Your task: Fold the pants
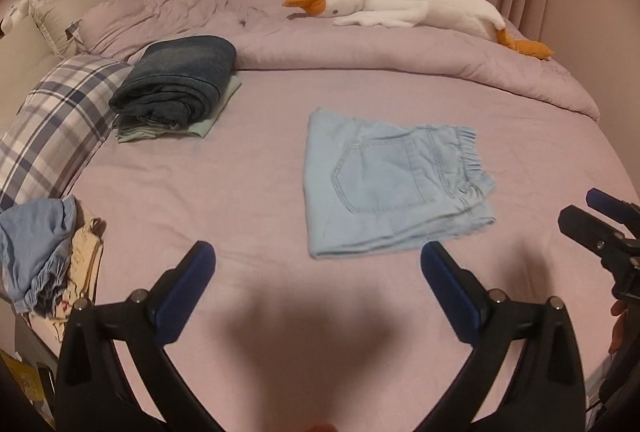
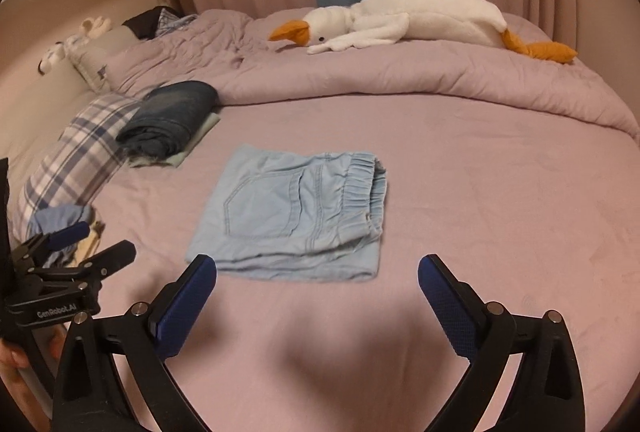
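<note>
On the smooth mauve bedsheet (image 1: 200,192), pale denim pants (image 1: 384,184) lie folded square; both grippers released.

Each gripper (image 1: 318,260) is matte black with two curved arms ending in textured dark-blue pads (image 2: 188,306). Silver round screws sit at the finger pivots (two per side). At nine o'clock in the right wrist view, the left gripper (image 2: 94,242) bears white "GenRobot.AI" lettering.

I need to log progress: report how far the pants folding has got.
Done, by the look of it: the light blue pants lie folded in a flat rectangle on the bed sheet. In hand: nothing; the left gripper and right gripper are open and empty. Possibly left: moving them to the folded stack, and folding the crumpled blue garment.
</note>
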